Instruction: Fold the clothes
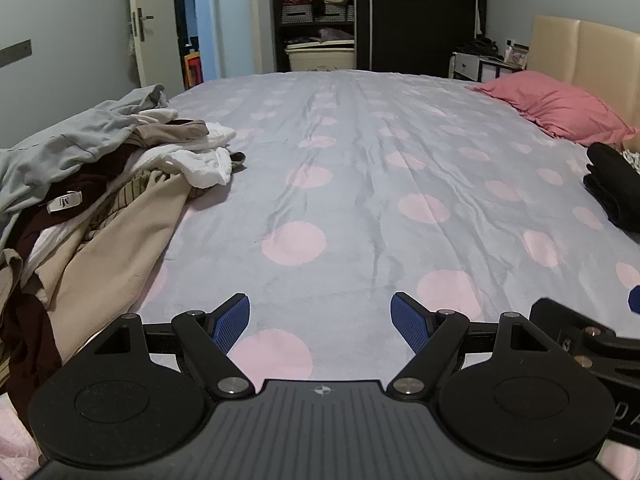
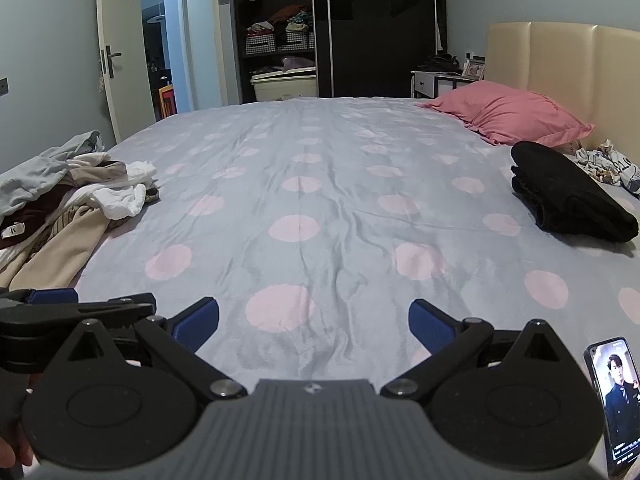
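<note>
Here both tools empty: left tool (image 1: 320,322) jaws wide, right tool (image 2: 313,326) jaws wide, side by side over bed's near edge, likely poised to fetch next garment. Unfolded pile (image 1: 92,184) heaped at bed (image 1: 360,168) left edge. Folded black item (image 2: 568,196) at right edge near pillow (image 2: 508,114), probably finished. Middle left bare for folding. Phone (image 2: 614,400) at near right corner. Wardrobe, open door beyond.

Your pile of clothes (image 1: 80,184) runs off the left edge in both views, so you cannot tell how far it reaches. The folded black garment (image 1: 616,192) is cut by the right edge of the left wrist view. The phone (image 2: 614,404) is clipped at the bottom edge. The label (image 1: 64,202) on the dark red piece is too small to read
</note>
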